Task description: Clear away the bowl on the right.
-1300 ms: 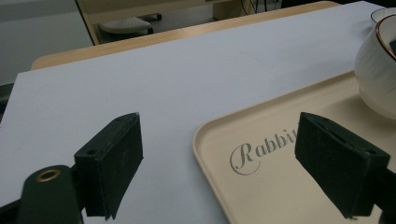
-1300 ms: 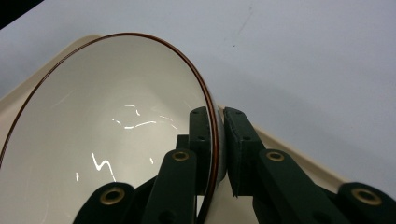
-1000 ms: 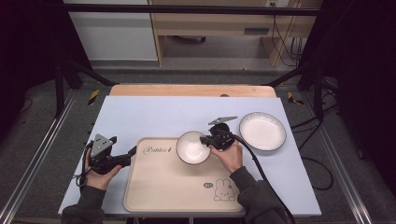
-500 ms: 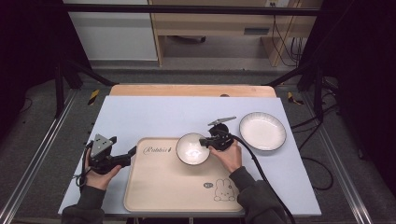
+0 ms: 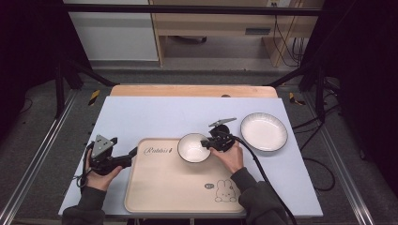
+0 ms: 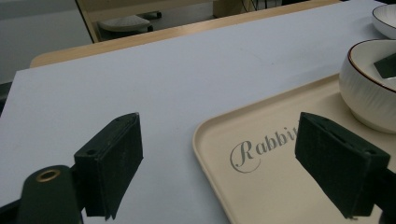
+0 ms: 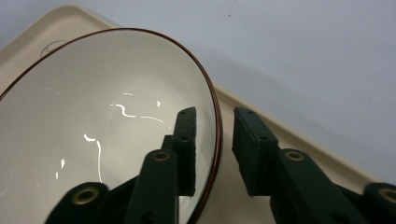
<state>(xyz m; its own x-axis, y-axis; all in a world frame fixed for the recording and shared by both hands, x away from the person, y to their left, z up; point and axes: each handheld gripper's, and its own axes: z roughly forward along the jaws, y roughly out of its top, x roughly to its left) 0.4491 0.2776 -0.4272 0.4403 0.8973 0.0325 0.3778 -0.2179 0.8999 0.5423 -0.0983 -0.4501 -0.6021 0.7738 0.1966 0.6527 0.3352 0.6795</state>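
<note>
Straddling the rim of the small white ceramic bowl with the thin brown edge (image 5: 194, 147), your right gripper (image 5: 206, 144) has one jaw inside the bowl and the other outside it, and its jaws have just been opening. In the right gripper view a sliver of daylight shows between each pad and the bowl's wall (image 7: 93, 121), so the pads sit narrow about the rim without pressing on it. The bowl stands upright in the far right corner of the cream rectangular plastic tray with the rabbit drawing (image 5: 164, 187), just past the grey "Rabbit" lettering (image 5: 158, 150). Your right hand (image 5: 230, 157) lies over the tray's right edge behind the gripper, with the black cable (image 5: 263, 173) trailing back along your forearm.

Your left gripper (image 5: 133, 152) rests low at the tray's far left corner, held in your left hand (image 5: 98, 176) on the pale blue-grey tabletop (image 5: 155, 117). In the left gripper view its jaws stand wide apart with nothing between them, one over the bare tabletop (image 6: 140, 84) and the other over the tray (image 6: 261, 186), near the lettering (image 6: 261, 149).

The wide white round plate with the dark rim (image 5: 264, 131) lies on the tabletop to the right of the bowl, clear of the tray and near your right gripper.
</note>
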